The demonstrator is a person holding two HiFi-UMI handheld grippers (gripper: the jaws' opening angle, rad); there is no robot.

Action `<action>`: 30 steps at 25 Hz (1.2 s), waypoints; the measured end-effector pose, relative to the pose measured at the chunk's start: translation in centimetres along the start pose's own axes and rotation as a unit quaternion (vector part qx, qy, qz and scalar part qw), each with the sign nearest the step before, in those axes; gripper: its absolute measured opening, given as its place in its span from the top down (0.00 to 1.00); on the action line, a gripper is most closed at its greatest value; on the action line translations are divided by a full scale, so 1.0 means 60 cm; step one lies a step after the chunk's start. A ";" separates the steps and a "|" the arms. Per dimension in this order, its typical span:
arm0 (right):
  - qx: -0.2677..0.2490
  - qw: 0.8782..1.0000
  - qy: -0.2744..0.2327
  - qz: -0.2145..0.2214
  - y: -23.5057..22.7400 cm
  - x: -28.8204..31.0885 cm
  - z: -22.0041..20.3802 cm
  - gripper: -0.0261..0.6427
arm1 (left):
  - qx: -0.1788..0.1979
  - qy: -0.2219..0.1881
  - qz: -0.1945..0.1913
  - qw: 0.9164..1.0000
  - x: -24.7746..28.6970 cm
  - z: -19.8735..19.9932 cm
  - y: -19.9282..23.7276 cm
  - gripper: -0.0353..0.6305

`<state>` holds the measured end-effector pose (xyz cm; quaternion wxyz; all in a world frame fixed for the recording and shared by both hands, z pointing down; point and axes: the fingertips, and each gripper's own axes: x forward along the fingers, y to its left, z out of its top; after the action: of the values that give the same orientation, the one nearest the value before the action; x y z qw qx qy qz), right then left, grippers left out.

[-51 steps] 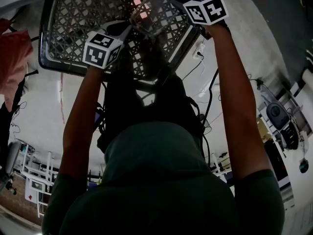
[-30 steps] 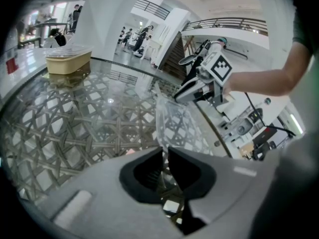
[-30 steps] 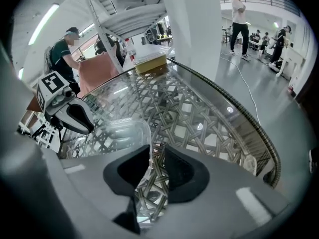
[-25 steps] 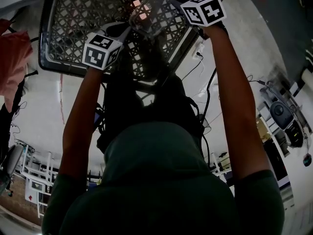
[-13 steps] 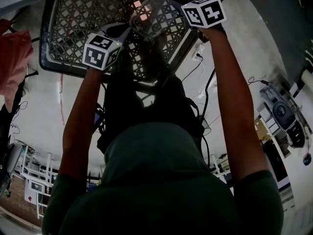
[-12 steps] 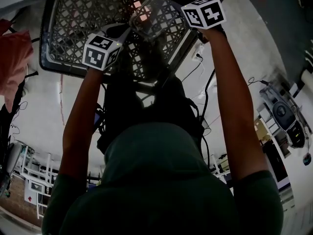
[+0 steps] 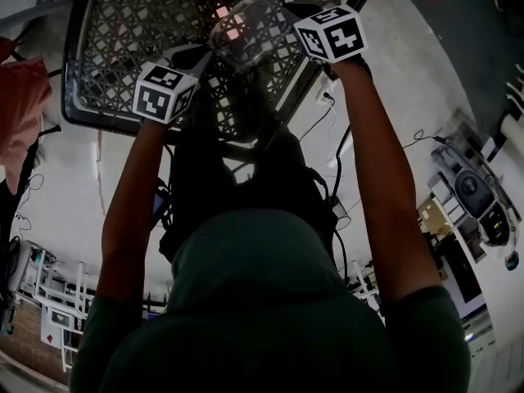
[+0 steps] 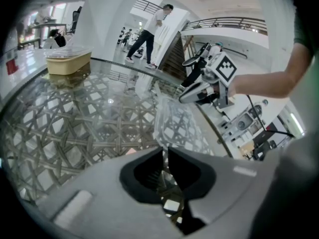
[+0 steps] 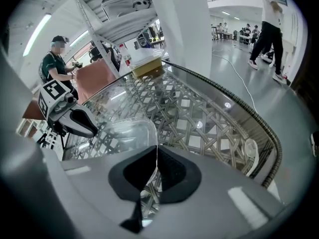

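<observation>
- Clear plastic container (image 7: 250, 29) hangs between my two grippers, over the glass-topped woven wicker table (image 7: 123, 31).
- Both arms are stretched forward. My left gripper (image 8: 165, 156) pinches one rim and my right gripper (image 9: 154, 169) pinches the opposite rim, both clamped thin.
- Tan lidded box (image 8: 69, 61) sits at the table's far edge, with a white hall beyond.

dark green shirt (image 7: 262, 301), grey tools (image 8: 164, 156) (image 9: 155, 166)

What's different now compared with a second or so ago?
The right gripper closed its fingers tight on the rim of the clear container; before, a gap showed between them. The left gripper still grips the opposite rim, over the table.
</observation>
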<state>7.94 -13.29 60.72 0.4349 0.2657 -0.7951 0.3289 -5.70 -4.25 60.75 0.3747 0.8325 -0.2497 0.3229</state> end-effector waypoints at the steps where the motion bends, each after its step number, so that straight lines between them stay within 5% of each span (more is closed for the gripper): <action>1: -0.003 1.000 0.002 0.000 -0.001 0.003 -0.002 0.94 | 0.000 0.000 0.001 1.000 0.000 0.000 0.000 0.90; 11: 0.014 0.999 0.013 0.033 -0.006 0.009 -0.005 0.82 | 0.003 -0.002 0.004 1.000 0.000 0.002 -0.001 0.90; 16: 0.074 0.995 0.010 0.067 -0.015 0.007 0.004 0.91 | 0.004 0.000 0.004 1.000 0.001 0.000 0.000 0.90; 19: 0.068 0.994 0.020 0.083 -0.010 0.007 0.005 0.92 | 0.004 0.000 0.005 1.000 0.002 0.000 -0.001 0.90; 30: 0.051 0.998 0.017 0.043 0.017 -0.004 0.004 0.96 | -0.016 -0.004 0.002 1.000 -0.011 -0.001 0.003 0.88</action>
<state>7.24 -12.77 60.13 0.4198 0.2474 -0.7803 0.3922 -6.26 -4.21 60.37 0.3867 0.8271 -0.2578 0.3160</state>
